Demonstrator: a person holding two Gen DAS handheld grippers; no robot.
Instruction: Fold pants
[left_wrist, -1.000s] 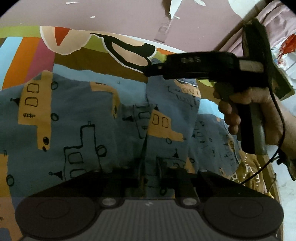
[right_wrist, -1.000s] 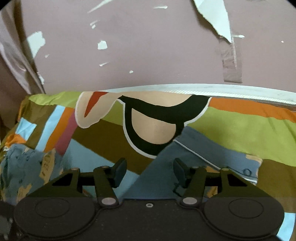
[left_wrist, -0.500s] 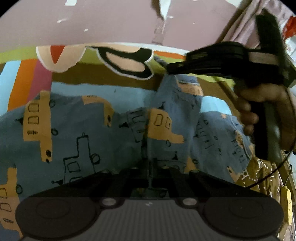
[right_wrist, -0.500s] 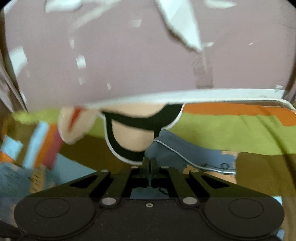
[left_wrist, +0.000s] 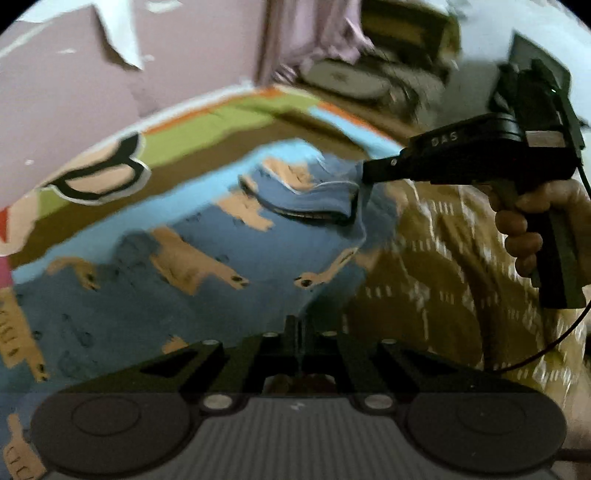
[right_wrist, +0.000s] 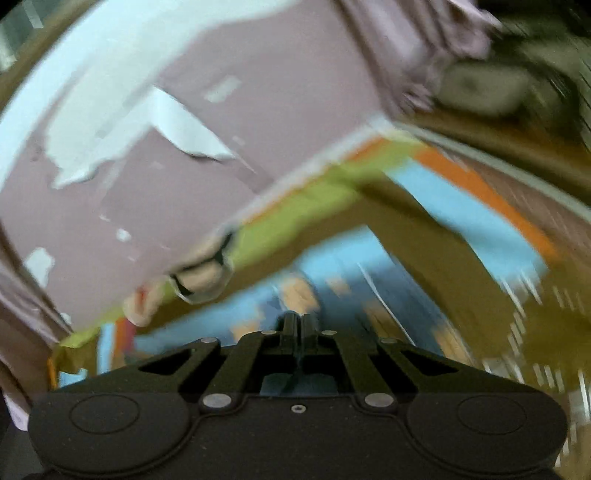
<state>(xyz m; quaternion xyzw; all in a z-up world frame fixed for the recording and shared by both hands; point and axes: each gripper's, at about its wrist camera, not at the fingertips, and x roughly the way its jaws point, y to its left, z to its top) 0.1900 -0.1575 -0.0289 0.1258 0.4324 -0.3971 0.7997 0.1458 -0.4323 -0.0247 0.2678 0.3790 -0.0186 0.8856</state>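
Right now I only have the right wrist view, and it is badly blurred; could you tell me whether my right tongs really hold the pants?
Observer: Yes. The left wrist view shows the right tongs shut on an edge of the pants, and the fabric hangs down from them over the bedsheet.
Operator: Thank you. And what are the left tongs doing?
Observer: The left tongs are shut on the near edge of the pants.

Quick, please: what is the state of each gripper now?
Left gripper: closed on the pants.
Right gripper: closed on the pants' edge.
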